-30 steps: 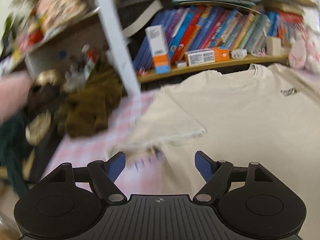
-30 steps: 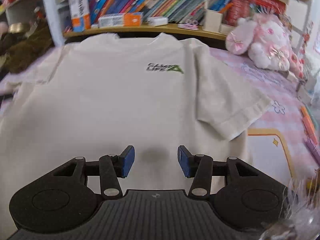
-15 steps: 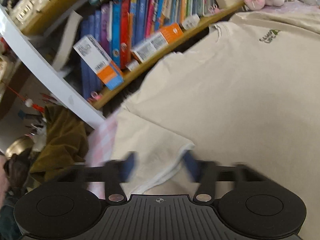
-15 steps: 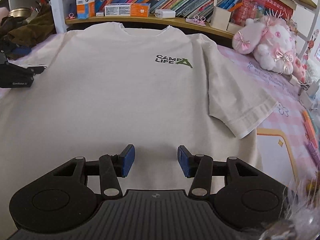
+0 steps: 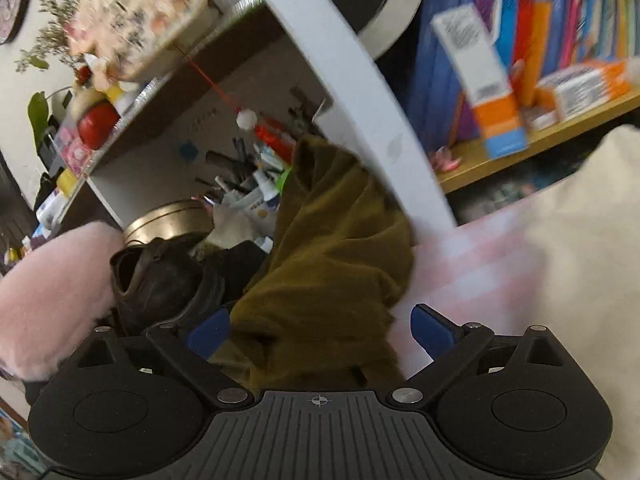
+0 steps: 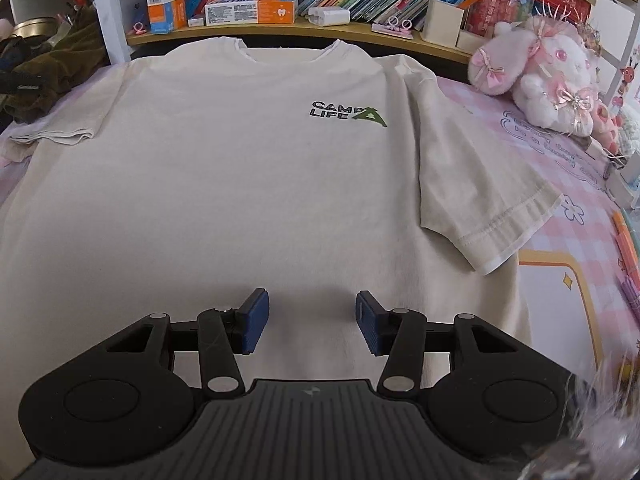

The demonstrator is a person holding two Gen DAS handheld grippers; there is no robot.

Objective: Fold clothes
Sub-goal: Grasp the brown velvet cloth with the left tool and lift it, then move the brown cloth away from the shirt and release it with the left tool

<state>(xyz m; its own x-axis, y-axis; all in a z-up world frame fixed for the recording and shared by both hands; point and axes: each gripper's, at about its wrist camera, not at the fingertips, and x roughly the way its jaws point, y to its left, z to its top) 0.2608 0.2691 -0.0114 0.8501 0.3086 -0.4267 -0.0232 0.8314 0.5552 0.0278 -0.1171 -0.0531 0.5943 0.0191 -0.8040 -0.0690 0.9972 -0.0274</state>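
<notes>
A cream T-shirt [image 6: 240,168] with a "CAMP LIFE" logo [image 6: 348,114] lies flat, front up, on the pink checked cloth [image 6: 560,240], both short sleeves spread out. My right gripper [image 6: 310,320] hovers open over the shirt's lower middle, nothing between its blue pads. In the left wrist view my left gripper [image 5: 320,330] is open and points left of the shirt at a crumpled olive-brown garment [image 5: 332,264]. Only the shirt's left edge [image 5: 588,264] shows there, to the right of the fingers.
A bookshelf [image 6: 280,32] with books and boxes runs along the far edge, with a white upright post [image 5: 384,120]. A pink plush toy [image 6: 540,76] sits at back right. A dark bag [image 5: 160,276] and a pink fuzzy sleeve [image 5: 48,300] lie left.
My left gripper narrowed over the shirt's left sleeve hem, then opened wide and swung left to face the olive garment. The right gripper drew back slightly; the sleeve lies flat.
</notes>
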